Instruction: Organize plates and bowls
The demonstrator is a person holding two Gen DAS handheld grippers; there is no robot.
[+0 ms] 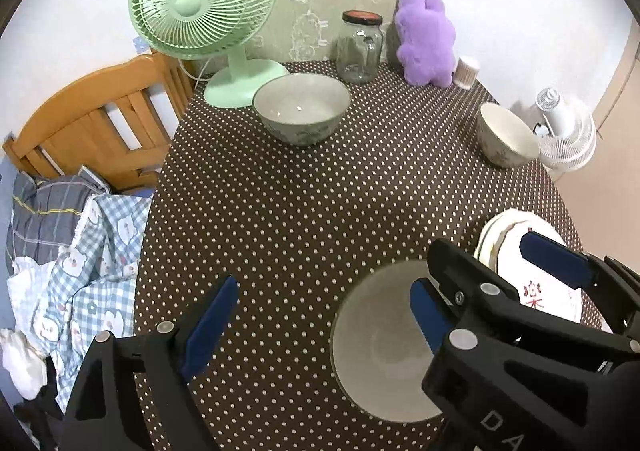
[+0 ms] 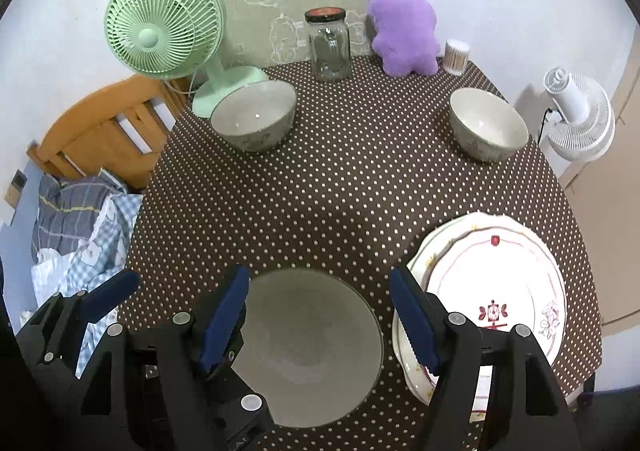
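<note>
My left gripper [image 1: 324, 321] and right gripper [image 2: 320, 315] both gape wide, holding nothing, over the near grey bowl [image 2: 308, 347] that sits just beside the stacked plates [image 2: 496, 291] on the dotted tablecloth [image 2: 340, 191].

A wide grey bowl [image 2: 308, 347] sits upright at the near edge of the dotted tablecloth, just left of a stack of white plates [image 2: 492, 291] whose top plate carries red line trim and a red emblem. Farther back stand two more upright bowls, well apart: a large grey-green one [image 2: 254, 119] at the left and a smaller cream one [image 2: 486, 125] at the right.
</note>
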